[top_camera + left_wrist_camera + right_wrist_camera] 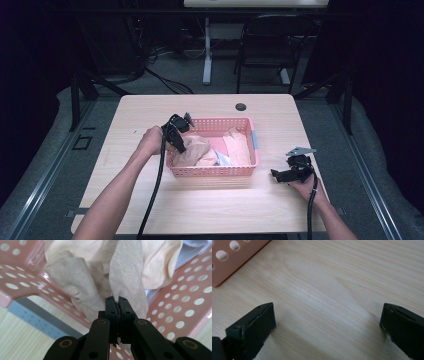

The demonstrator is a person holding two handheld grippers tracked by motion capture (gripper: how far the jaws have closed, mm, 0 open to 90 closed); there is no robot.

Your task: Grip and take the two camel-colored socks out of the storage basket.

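High view: a person seated at a pale wooden table (150,210) works two hand-held grippers around a pink perforated basket (215,171).
Left gripper (180,145): reaches over the basket's left rim; in the left gripper view its jaws are pressed together on a fold of beige knit cloth (126,277).
Cloth, position: it lies heaped in the basket's left half, beside a lighter peach cloth (238,145) on the right and a scrap of white fabric (223,160) near the front wall.
Cloth, long axis: in the left gripper view the pinched fold rises as a narrow ridge straight away from the jaw tips, its length in line with the gripper; the rest spreads in loose crumples to either side.
Basket: its long sides run across the table, left to right, parallel to the near edge.
Right gripper (286,174): rests low over bare tabletop right of the basket, well apart from it, pointing left toward it.
Right jaws: in the right gripper view they stand wide apart with bare wood grain between them and a corner of the basket (227,257) at upper left.
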